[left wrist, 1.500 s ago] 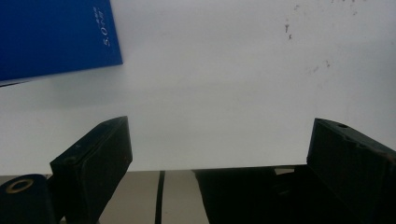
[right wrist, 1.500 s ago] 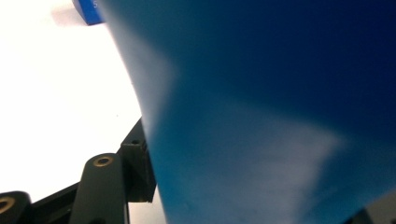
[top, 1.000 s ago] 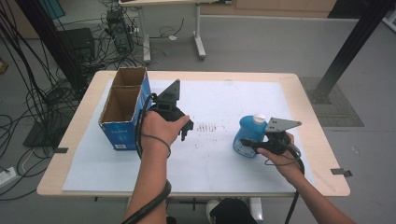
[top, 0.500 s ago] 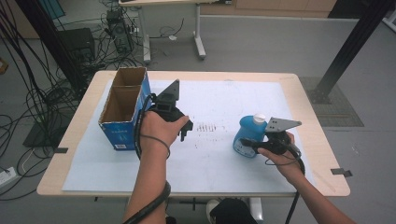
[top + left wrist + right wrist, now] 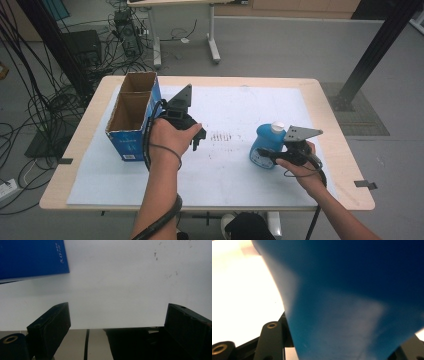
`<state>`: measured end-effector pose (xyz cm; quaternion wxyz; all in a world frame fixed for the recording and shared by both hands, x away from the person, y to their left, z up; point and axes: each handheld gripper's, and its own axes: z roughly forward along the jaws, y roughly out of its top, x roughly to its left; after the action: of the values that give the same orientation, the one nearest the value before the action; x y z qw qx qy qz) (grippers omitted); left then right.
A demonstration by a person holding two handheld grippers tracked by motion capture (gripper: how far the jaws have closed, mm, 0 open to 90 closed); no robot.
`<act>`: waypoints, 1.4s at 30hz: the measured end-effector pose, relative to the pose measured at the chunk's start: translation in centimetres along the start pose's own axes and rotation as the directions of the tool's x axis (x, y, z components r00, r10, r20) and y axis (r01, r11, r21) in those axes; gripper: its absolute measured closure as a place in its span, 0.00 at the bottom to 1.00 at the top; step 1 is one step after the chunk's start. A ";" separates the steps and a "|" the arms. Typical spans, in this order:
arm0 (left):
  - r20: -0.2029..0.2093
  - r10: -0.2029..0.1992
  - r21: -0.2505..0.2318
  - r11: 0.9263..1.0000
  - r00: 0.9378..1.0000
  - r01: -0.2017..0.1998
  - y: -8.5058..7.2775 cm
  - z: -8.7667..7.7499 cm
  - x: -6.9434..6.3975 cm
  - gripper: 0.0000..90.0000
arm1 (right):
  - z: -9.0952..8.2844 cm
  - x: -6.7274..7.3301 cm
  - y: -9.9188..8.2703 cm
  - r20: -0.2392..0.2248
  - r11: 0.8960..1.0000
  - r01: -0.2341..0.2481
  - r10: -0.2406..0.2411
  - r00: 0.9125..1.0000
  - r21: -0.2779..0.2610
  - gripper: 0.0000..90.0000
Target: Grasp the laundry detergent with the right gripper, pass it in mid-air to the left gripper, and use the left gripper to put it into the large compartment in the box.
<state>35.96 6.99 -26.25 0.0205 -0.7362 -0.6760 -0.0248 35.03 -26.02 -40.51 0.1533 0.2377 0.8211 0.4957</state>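
**Blue bottle clamped at the right, box waiting at the left**

At the left edge of the white sheet [image 5: 235, 165] stands an open blue cardboard box [image 5: 131, 117] with two compartments, its top flaps up. Just beside it, to the right, the left gripper [image 5: 198, 140] hangs over the sheet in the person's left hand [image 5: 167, 137]; seen from the left gripper view, its jaws stand wide apart with nothing between them, and a corner of the box [image 5: 32, 258] lies ahead at the upper left. Faint dark marks [image 5: 222, 136] speckle the sheet near the middle. Farther right, well apart from the box, the blue bottle [image 5: 265, 145] with a white cap [image 5: 277, 127] stands on the sheet. The right gripper [image 5: 265, 152] is clamped on its body, and the bottle's blue wall [image 5: 352, 302] sits close between the jaws.
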 end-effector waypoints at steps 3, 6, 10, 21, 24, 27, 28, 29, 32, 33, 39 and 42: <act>0.003 0.002 -0.001 1.000 1.000 -0.002 0.0 0.0 -0.1 0.08 | 0.0 0.0 0.0 0.002 1.000 -0.001 0.001 1.000 0.000 0.48; 0.004 0.002 -0.001 1.000 1.000 -0.002 0.0 0.0 -0.1 0.08 | 0.0 0.0 0.0 0.002 1.000 -0.001 0.001 1.000 -0.001 0.48; 0.002 0.001 0.000 1.000 1.000 -0.001 0.0 0.0 0.0 0.08 | 0.0 0.0 0.0 0.001 1.000 -0.003 0.003 1.000 0.000 0.48; 0.001 0.000 -0.003 1.000 1.000 0.000 0.1 -0.1 -0.1 0.08 | 0.0 0.0 0.0 -0.002 1.000 -0.003 0.003 1.000 0.000 0.49; 0.001 0.001 -0.004 1.000 1.000 -0.001 0.1 -0.1 -0.2 0.08 | 0.0 -0.1 0.0 -0.004 1.000 -0.003 0.003 1.000 -0.002 0.49; 0.001 0.003 -0.002 1.000 1.000 -0.003 0.1 -0.2 -0.2 0.08 | 0.0 -0.1 0.0 -0.005 1.000 -0.003 0.003 1.000 -0.001 0.49; 0.001 0.003 -0.002 1.000 1.000 -0.003 0.1 -0.2 -0.2 0.08 | 0.0 -0.1 0.0 -0.005 1.000 -0.003 0.003 1.000 -0.001 0.49; 0.001 0.003 -0.002 1.000 1.000 -0.003 0.1 -0.2 -0.2 0.08 | 0.0 -0.1 0.0 -0.005 1.000 -0.003 0.003 1.000 -0.002 0.49; 0.000 0.000 -0.002 1.000 1.000 0.000 0.1 -0.2 -0.2 0.08 | 0.0 -0.1 0.0 -0.006 1.000 -0.002 0.002 1.000 -0.002 0.49; 0.000 0.000 -0.001 1.000 1.000 0.000 0.1 -0.2 -0.2 0.08 | 0.0 -0.1 0.0 -0.005 1.000 -0.002 0.002 1.000 -0.001 0.49; 0.001 0.005 -0.001 1.000 1.000 -0.005 0.1 -0.2 -0.3 0.08 | 0.0 -0.1 0.0 -0.006 1.000 -0.001 0.001 1.000 -0.003 0.49; 0.003 0.005 -0.001 1.000 1.000 -0.005 0.1 -0.2 -0.4 0.08 | 0.0 -0.1 0.0 -0.006 1.000 -0.001 0.001 1.000 -0.003 0.49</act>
<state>36.07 6.58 -26.07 0.0191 -0.7380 -0.6741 -0.0240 35.08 -26.09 -40.54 0.1507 0.2365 0.8208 0.4976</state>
